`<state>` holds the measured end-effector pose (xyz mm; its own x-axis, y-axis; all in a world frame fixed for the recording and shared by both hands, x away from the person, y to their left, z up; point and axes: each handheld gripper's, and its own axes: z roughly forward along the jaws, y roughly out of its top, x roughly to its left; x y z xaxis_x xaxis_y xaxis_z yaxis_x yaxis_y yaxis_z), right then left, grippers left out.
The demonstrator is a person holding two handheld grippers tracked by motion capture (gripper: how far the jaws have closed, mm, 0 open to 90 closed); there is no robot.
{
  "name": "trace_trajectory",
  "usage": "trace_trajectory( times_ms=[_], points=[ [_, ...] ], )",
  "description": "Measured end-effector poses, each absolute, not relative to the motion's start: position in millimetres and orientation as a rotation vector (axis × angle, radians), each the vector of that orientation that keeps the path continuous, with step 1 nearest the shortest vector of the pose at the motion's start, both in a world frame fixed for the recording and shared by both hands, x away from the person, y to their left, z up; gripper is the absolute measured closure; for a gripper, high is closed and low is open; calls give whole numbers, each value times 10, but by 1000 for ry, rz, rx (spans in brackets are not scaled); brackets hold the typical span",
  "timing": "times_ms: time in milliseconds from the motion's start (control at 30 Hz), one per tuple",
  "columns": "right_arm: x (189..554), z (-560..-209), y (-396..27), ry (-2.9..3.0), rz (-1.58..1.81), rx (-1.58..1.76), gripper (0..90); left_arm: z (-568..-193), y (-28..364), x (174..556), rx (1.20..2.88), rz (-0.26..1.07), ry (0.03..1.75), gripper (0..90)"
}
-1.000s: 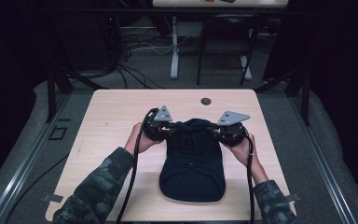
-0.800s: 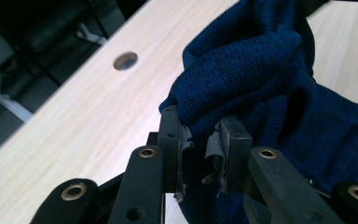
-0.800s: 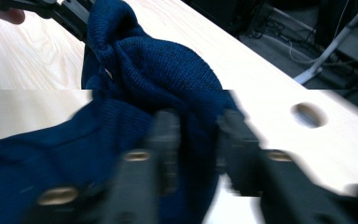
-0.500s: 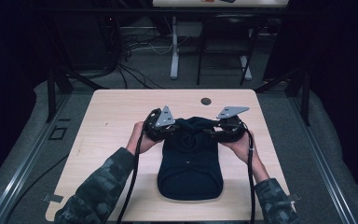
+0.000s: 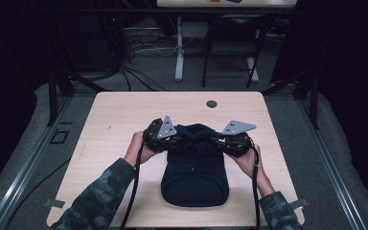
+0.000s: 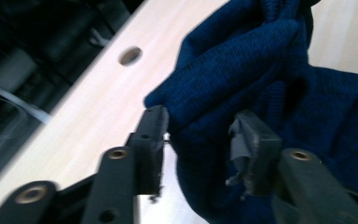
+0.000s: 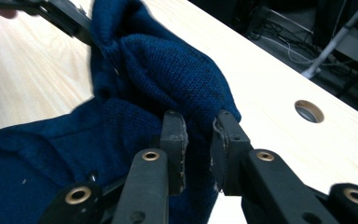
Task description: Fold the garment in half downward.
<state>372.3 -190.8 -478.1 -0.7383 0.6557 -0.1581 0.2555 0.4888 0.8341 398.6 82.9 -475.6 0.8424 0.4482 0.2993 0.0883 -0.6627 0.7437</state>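
Navy knit garment (image 5: 195, 167) mid-table, right gripper (image 7: 198, 149) seemingly pinching its edge

Knit garment (image 5: 195, 167) dark navy, reads almost black in the high view; deeper blue with fine dark flecks close up (image 6: 242, 56), plain weave, no print. Table (image 5: 124, 115) pale light wood, faint grain. Left gripper (image 6: 200, 135) and right gripper (image 7: 198, 140) black with brass-coloured rivets; grey three-cornered plates on top. Sleeves (image 5: 96, 206) camouflage, dark green-grey blotches, possibly some brown, dim light. Cables (image 5: 134, 191) black. Floor (image 5: 326, 143) grey.
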Motion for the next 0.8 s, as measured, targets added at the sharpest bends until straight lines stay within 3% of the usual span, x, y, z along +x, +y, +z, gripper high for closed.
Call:
trace_trajectory(
  times_ms=[233, 300, 367, 633, 800],
  points=[
    [3649, -4862, -1944, 2278, 1171, 730, 741, -4835, 841, 4018, 2250, 505, 438, 479],
    [3642, -4881, -1969, 2291, 1174, 735, 738, -4858, 826, 4035, 2266, 498, 460, 410],
    [3638, -4902, -1996, 2305, 1182, 749, 735, -4879, 826, 4048, 2261, 472, 459, 397],
    [3554, -4916, -2036, 2335, 1165, 732, 711, -4866, 822, 3953, 2244, 436, 391, 636],
    [3499, -4927, -2043, 2366, 1153, 746, 698, -4906, 827, 3863, 2248, 430, 359, 698]
  ],
)
